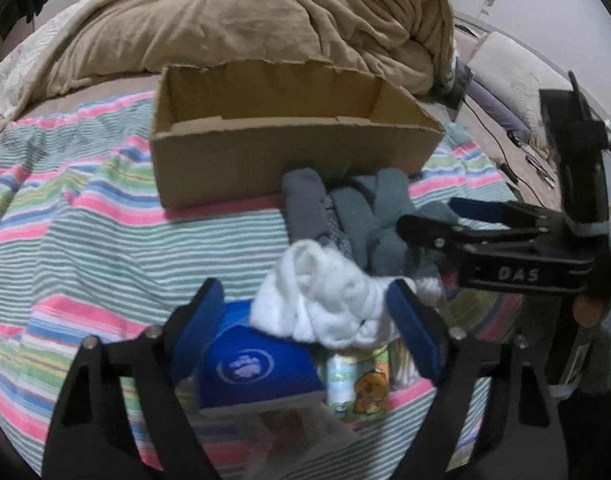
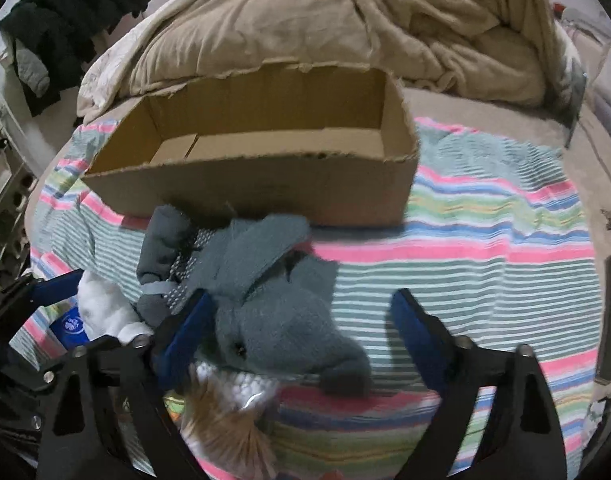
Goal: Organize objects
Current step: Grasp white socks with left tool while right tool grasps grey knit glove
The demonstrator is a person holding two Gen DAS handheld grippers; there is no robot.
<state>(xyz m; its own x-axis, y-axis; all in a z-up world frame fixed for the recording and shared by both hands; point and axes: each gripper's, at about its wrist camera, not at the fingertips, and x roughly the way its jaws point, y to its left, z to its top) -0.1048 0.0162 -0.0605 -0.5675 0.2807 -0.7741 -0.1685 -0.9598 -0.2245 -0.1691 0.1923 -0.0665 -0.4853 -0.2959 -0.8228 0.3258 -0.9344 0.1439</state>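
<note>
socks first: the white sock bundle (image 1: 325,300) lies between my left gripper (image 1: 309,320) fingers, spread wide and gripping nothing, so left is nearer it. my right gripper (image 2: 301,324), also wide, straddles the grey plush (image 2: 273,312); the cardboard box (image 2: 265,184) sits straight ahead on the bed.

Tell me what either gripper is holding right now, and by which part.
Nothing. The left gripper is open around the white cloth, and the right gripper is open over the grey gloves.
</note>
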